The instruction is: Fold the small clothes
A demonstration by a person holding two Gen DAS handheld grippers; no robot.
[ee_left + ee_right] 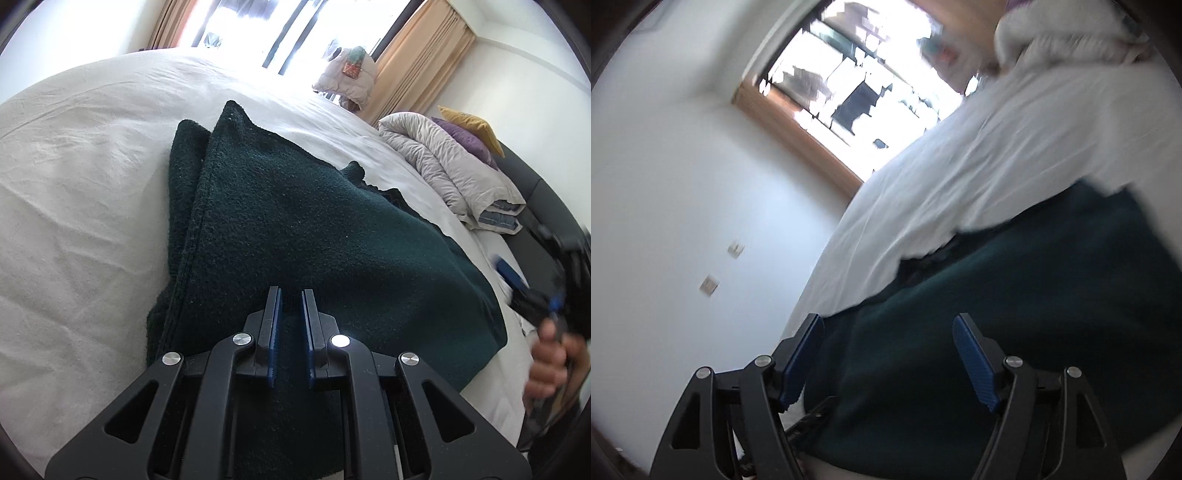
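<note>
- The dark green knitted garment (295,221) lies on the white bed sheet (81,192), already doubled over along its left side, with a second layer showing at the far left edge.
- The left gripper (291,299) has its jaws nearly closed, and dark green knit fills the narrow gap between the pads. It looks like a pinch on the near hem, though the contact itself is hard to see.
- The right gripper (886,328) stands with its jaws wide open above the garment's right part, gripping nothing. That view is blurred.
- To do the fold well, I judge the left pinch should stay firm and low as an anchor.
- The right jaws should close on both layers at a matching corner before any lift.
- Keep the edges lined up, so the thick knit does not bunch.
</note>
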